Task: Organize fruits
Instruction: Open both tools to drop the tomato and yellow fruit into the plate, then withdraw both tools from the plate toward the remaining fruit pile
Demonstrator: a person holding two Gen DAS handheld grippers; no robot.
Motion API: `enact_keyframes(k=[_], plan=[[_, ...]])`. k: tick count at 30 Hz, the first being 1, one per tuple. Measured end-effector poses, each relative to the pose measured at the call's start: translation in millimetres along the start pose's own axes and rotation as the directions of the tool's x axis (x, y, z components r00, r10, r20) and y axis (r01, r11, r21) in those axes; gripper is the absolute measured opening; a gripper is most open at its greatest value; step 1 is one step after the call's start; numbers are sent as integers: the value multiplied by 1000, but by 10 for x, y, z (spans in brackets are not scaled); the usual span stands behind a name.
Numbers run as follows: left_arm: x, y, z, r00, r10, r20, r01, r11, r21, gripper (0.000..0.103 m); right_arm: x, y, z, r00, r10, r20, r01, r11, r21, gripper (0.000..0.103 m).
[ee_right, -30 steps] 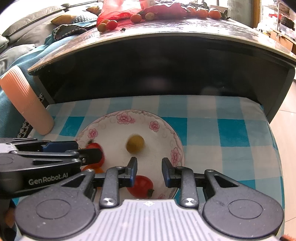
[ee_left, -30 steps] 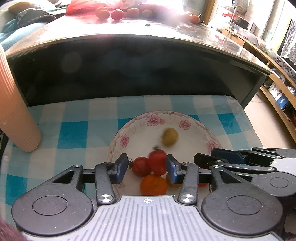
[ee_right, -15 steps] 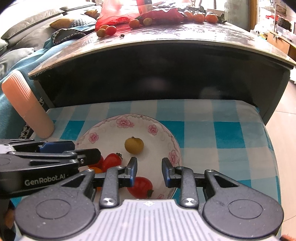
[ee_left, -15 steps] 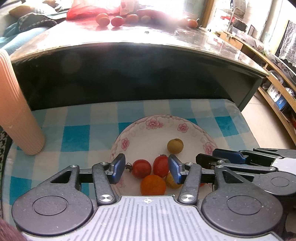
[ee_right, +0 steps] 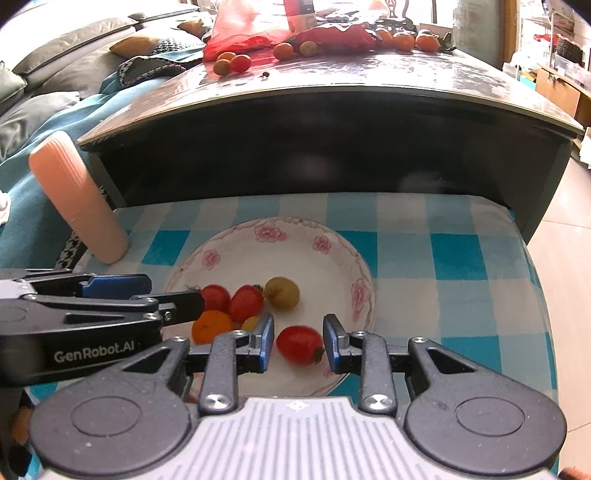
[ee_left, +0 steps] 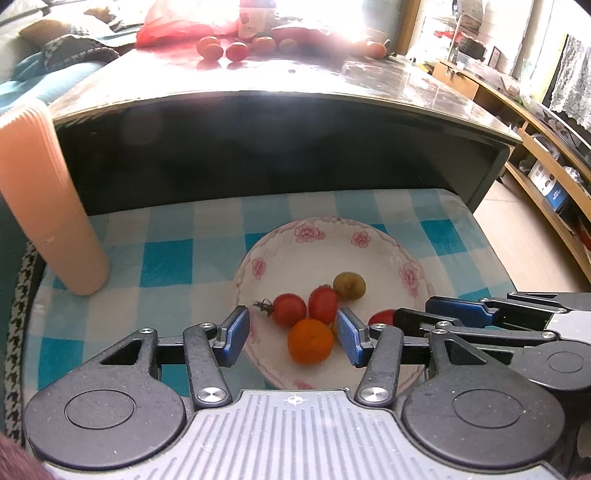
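Note:
A white plate with pink flowers (ee_left: 310,223) (ee_right: 280,221) rests on a blue-checked cloth (ee_left: 166,258). In it lie an orange (ee_left: 310,341) (ee_right: 212,326), two red tomatoes (ee_left: 290,309) touching each other, a yellow-green fruit (ee_left: 349,285) (ee_right: 282,293) and a separate red tomato (ee_right: 299,345) (ee_left: 382,316). My left gripper (ee_left: 293,325) hovers open above the plate's near-left side, with nothing in it. Over the near-right side hangs my right gripper (ee_right: 299,332), jaws a narrow gap apart. The separate tomato shows through that gap, lying loose on the plate.
A peach ribbed cylinder (ee_left: 48,206) (ee_right: 79,199) stands at the cloth's left edge. Behind the cloth a dark glossy table (ee_left: 332,85) overhangs, with loose fruit (ee_right: 236,62) and a red bag (ee_right: 251,33) on top. Wooden shelving (ee_left: 546,155) and bare floor lie to the right.
Both grippers have drawn back and up from the plate. The left jaws have widened, and a tomato once between them now rests beside another. The yellow-green fruit has stopped rolling.

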State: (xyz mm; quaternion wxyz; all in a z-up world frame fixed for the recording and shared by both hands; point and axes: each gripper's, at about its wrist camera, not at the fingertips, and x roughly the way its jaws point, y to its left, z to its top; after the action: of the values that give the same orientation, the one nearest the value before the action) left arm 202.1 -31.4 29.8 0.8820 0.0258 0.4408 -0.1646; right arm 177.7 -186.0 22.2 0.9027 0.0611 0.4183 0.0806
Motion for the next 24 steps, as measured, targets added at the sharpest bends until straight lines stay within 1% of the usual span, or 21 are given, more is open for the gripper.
enact_keyframes(k=[4, 10, 15, 21, 24], plan=[[-89, 31, -80, 1000, 5, -3, -5, 1000, 8, 61, -61, 70, -58, 1000, 13, -4, -13, 1000, -11, 43], [-155, 113, -230, 999, 17, -27, -17, 1000, 6, 63, -107, 207, -182, 999, 36, -25, -37, 999, -28, 43], [-238, 201, -338, 999, 19, -45, -19, 1000, -5, 63, -170, 334, -312, 997, 70, -43, -72, 996, -44, 43], [-313, 268, -424, 998, 27, -52, -28, 1000, -11, 63, -182, 391, -419, 990, 121, -69, -121, 993, 2, 43], [-338, 318, -447, 998, 30, -55, -32, 999, -20, 65, -142, 414, -447, 987, 139, -83, -137, 990, 26, 43]])
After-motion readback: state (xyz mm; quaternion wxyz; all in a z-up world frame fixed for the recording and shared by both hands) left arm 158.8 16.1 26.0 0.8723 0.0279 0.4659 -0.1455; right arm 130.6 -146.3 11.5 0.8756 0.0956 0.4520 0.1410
